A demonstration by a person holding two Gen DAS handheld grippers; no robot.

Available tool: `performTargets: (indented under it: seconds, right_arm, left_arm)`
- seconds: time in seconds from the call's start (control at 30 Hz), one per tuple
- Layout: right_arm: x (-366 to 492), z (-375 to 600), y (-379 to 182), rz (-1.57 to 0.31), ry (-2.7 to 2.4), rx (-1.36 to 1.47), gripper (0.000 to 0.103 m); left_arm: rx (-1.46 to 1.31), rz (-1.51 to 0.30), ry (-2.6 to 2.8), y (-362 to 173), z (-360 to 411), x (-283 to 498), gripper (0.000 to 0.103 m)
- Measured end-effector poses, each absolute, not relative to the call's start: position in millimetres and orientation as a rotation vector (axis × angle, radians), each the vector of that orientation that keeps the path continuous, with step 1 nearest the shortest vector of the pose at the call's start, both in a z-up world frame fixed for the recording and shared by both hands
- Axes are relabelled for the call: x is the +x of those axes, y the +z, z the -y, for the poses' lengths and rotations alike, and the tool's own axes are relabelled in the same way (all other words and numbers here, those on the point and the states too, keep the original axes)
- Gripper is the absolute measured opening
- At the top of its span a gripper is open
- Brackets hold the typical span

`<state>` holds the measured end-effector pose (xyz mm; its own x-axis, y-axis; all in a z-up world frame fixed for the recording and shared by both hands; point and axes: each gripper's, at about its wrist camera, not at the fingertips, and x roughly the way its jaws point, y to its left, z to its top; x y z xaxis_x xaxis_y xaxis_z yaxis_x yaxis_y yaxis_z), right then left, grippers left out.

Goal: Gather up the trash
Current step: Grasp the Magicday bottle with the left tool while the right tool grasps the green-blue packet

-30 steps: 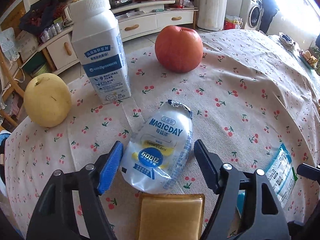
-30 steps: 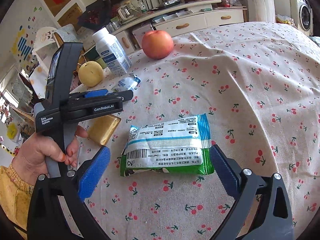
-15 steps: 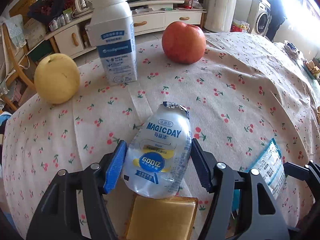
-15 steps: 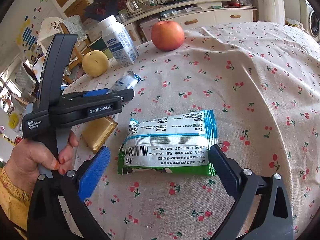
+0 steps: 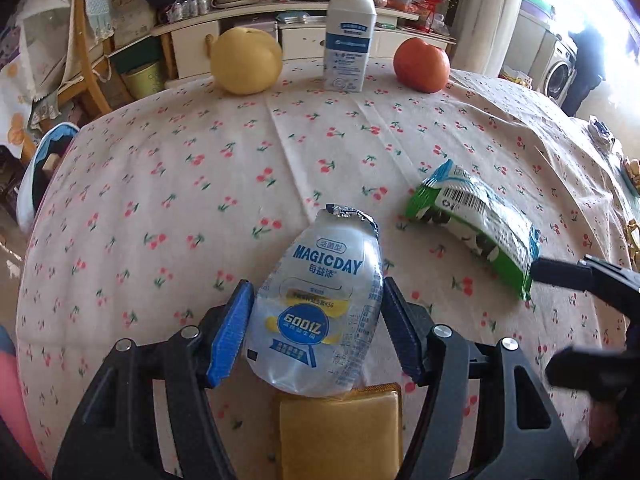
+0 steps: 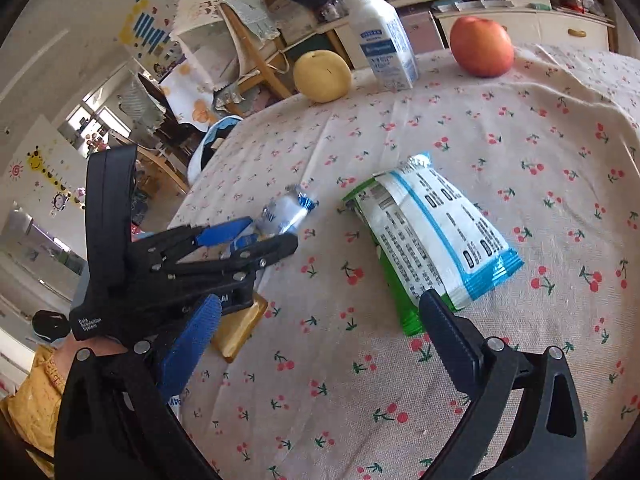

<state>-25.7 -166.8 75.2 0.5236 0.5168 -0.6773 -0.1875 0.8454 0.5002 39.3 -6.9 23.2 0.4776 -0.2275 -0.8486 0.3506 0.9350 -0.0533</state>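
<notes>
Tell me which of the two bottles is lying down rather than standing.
The crumpled clear MAGICDAY bottle, lying between the left gripper's fingers; the white bottle stands upright.

We are in a home. We see a table with a cherry tablecloth (image 5: pixel 160 184), a washing machine (image 5: pixel 560 76), a long white cupboard (image 6: pixel 532 28) full of jars, and children's stickers on the wall (image 6: pixel 148 32).

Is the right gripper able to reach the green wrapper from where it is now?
Probably yes. The right gripper is open, one finger already at the green wrapper, with only bare tablecloth around it.
</notes>
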Motion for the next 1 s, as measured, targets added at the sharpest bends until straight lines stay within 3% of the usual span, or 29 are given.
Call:
performTargets:
  seconds: [0.53, 0.57, 0.63, 0.7, 0.87, 1.0]
  right_arm:
    - [24.1, 162.9, 48.9, -0.976, 0.19, 0.152, 0.096]
    - [24.1, 159.9, 48.3, -0.975, 0.176, 0.126, 0.094]
    - [23.8, 153.5, 48.8, -0.966, 0.158, 0.071, 0.077]
    - [21.8, 149.1, 49.0, -0.96, 0.16, 0.041, 0.07]
    - [17.1, 147.9, 50.1, -0.953, 0.147, 0.033, 0.057]
    - [12.0, 147.8, 51.9, -0.945, 0.146, 0.05, 0.054]
  left_arm:
    - [-0.294, -0.843, -0.172, 78.3, -84.5, -19.6, 0.065]
    - [-0.322, -0.836, -0.155, 78.5, -92.4, -23.5, 0.065]
    - [-0.373, -0.813, -0.128, 79.0, -108.5, -28.5, 0.065]
    - [-0.41, -0.786, -0.114, 79.4, -122.1, -31.2, 0.065]
    - [-0.428, -0.742, -0.093, 74.9, -141.7, -32.5, 0.065]
    - [-0.418, -0.733, -0.084, 69.1, -149.5, -30.4, 0.065]
